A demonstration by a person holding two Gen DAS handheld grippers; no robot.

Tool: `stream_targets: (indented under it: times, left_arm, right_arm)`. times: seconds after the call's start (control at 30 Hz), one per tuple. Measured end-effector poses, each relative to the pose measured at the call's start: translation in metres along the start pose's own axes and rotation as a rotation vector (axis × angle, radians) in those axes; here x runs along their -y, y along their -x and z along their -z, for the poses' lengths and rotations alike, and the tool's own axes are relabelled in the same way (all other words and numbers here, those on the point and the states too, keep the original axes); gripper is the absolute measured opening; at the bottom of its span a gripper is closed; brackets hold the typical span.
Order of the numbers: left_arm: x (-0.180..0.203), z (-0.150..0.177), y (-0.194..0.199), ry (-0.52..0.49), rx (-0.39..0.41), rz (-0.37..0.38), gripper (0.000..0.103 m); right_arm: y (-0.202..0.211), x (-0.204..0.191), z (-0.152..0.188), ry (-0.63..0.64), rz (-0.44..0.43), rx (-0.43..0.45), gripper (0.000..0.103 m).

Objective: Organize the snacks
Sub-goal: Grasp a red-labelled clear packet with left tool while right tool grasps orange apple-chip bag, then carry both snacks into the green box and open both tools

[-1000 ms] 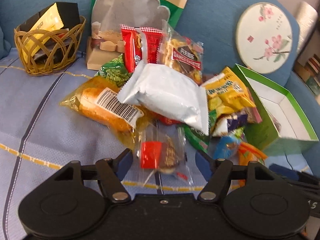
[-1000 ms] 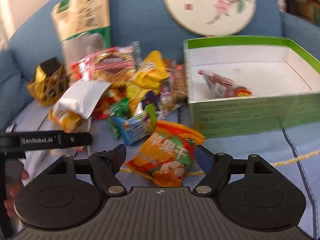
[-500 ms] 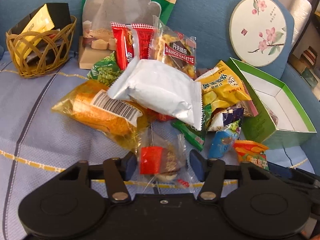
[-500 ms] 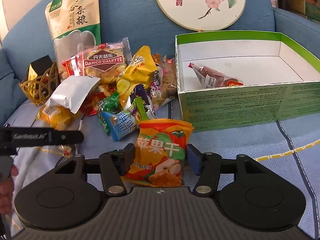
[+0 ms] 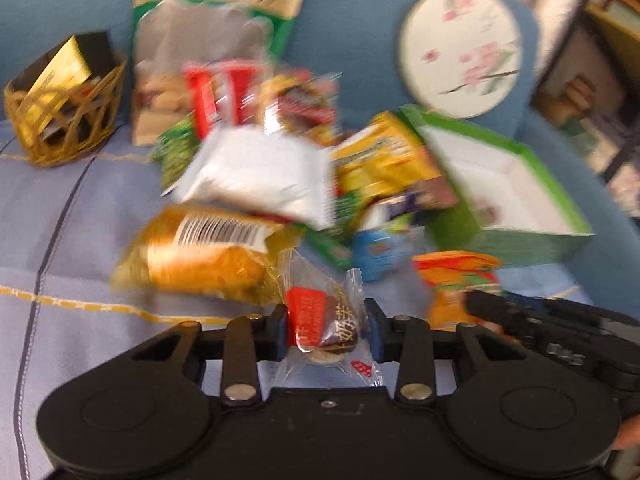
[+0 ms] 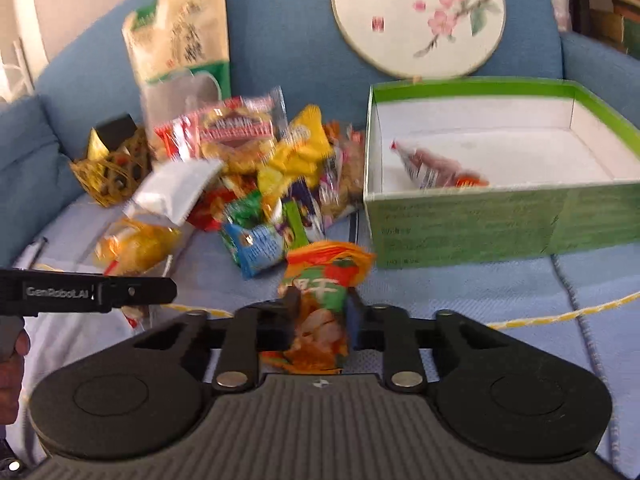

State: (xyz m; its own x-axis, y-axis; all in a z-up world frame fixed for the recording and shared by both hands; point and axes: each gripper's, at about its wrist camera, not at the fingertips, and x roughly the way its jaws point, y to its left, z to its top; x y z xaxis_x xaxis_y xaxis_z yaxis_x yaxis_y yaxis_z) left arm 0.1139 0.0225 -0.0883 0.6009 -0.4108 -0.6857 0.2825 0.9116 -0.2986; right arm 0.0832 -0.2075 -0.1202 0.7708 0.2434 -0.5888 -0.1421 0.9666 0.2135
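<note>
My left gripper (image 5: 326,330) is shut on a small clear-wrapped pastry with a red label (image 5: 320,322), held just above the blue cloth. My right gripper (image 6: 320,320) is shut on an orange and green dried-apple snack bag (image 6: 320,304), which also shows in the left wrist view (image 5: 456,280). A pile of snack packets (image 6: 256,168) lies on the cloth, among them a silver pouch (image 5: 260,172) and an orange barcode pack (image 5: 200,256). A green box (image 6: 500,216) with a white inside holds one brown packet (image 6: 432,164).
A wicker basket (image 5: 60,120) with black and gold packs stands far left. A tall green and tan bag (image 6: 180,52) and a round painted fan (image 6: 416,16) lean on the blue sofa back. The left gripper's arm (image 6: 80,292) crosses the right view's left side.
Both grippers have closed: the left onto the red-label pastry, the right onto the dried-apple bag. Both views now blur from motion, and the pile sits slightly farther away.
</note>
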Motion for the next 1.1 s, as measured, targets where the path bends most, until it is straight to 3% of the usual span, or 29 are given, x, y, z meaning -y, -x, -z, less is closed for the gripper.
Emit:
stream_targets:
  times: [0.17,0.2,0.23,0.27,0.3,0.33,0.37,0.47,0.6,0.7,0.73,0.83,0.93,1.1]
  left_arm:
    - [0.029,-0.020,0.026,-0.064,0.081,0.064,0.058]
    - [0.033,-0.020,0.028,-0.071,0.092,0.062,0.058]
    - [0.034,-0.020,0.028,-0.079,0.096,0.056,0.058]
    - [0.035,-0.019,0.026,-0.089,0.090,0.046,0.058]
    - [0.034,-0.016,0.023,-0.093,0.076,0.037,0.059]
    - [0.031,-0.011,0.018,-0.091,0.053,0.034,0.059]
    - [0.028,-0.007,0.013,-0.079,0.030,0.035,0.060]
    - [0.015,0.005,0.005,-0.040,-0.005,0.031,0.060]
    - [0.011,0.013,0.005,-0.045,0.005,0.018,0.062]
    - [0.011,0.013,0.004,-0.061,0.018,0.004,0.063]
    - [0.010,0.012,0.005,-0.060,0.019,0.003,0.063]
    - [0.006,0.010,0.006,-0.044,0.013,0.017,0.061]
    - [0.012,0.003,0.007,-0.032,0.019,0.047,0.060]
    - [0.046,-0.026,0.016,-0.080,0.079,0.123,0.059]
  right_arm:
    - [0.012,0.005,-0.008,-0.014,-0.003,0.031,0.027]
    - [0.010,0.006,-0.007,-0.028,0.000,0.031,0.031]
    - [0.008,0.006,-0.005,-0.031,0.011,0.032,0.044]
    - [0.005,0.006,-0.003,-0.029,0.033,0.024,0.050]
    - [0.001,0.006,-0.001,-0.034,0.041,0.007,0.064]
    - [-0.002,0.007,0.002,-0.046,0.042,-0.010,0.091]
    - [-0.006,0.007,0.005,-0.057,0.041,-0.018,0.102]
    - [-0.017,0.000,0.010,-0.043,0.090,-0.025,0.103]
    - [-0.038,-0.006,0.005,-0.062,0.119,-0.038,0.103]
    - [-0.058,-0.015,0.009,0.034,0.183,-0.069,0.103]
    - [-0.057,-0.019,0.013,0.092,0.184,-0.052,0.096]
    - [-0.045,-0.019,0.018,0.153,0.142,-0.050,0.081]
    - [-0.030,-0.010,0.018,0.138,0.106,-0.051,0.080]
    - [0.015,-0.002,-0.001,0.110,0.099,0.081,0.080]
